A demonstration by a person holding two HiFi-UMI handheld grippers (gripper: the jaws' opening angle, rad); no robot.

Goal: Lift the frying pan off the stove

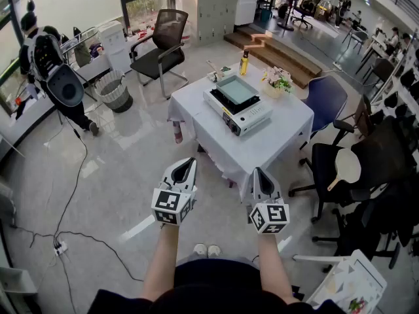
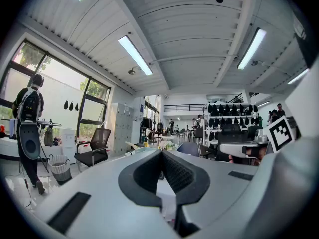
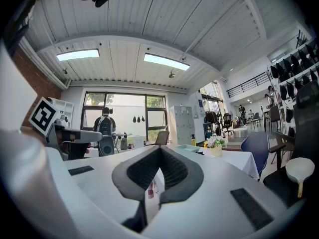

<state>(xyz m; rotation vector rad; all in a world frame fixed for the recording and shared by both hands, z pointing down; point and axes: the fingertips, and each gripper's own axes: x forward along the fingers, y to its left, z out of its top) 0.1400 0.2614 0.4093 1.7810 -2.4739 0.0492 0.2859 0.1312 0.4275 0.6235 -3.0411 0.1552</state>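
A square pale-green frying pan (image 1: 237, 89) sits on a white portable stove (image 1: 239, 114) on a table with a white cloth (image 1: 262, 146). Both grippers hang in the air in front of the table, well short of it. The left gripper (image 1: 190, 163) is shut with nothing in it, and the right gripper (image 1: 257, 173) is shut and empty too. In the left gripper view the jaws (image 2: 160, 153) meet, and the pan (image 2: 143, 150) shows far off. From the right gripper view the closed jaws (image 3: 160, 149) point toward the table, with the pan (image 3: 190, 147) small in the distance.
On the table stand a yellow bottle (image 1: 244, 63) and a flower pot (image 1: 277, 81). A black chair (image 1: 160, 48) and a basket (image 1: 115, 92) stand to the left, a blue chair (image 1: 325, 98) and black chairs (image 1: 350, 169) to the right. A person with a backpack (image 1: 46, 61) is at far left. Cables (image 1: 72, 195) lie on the floor.
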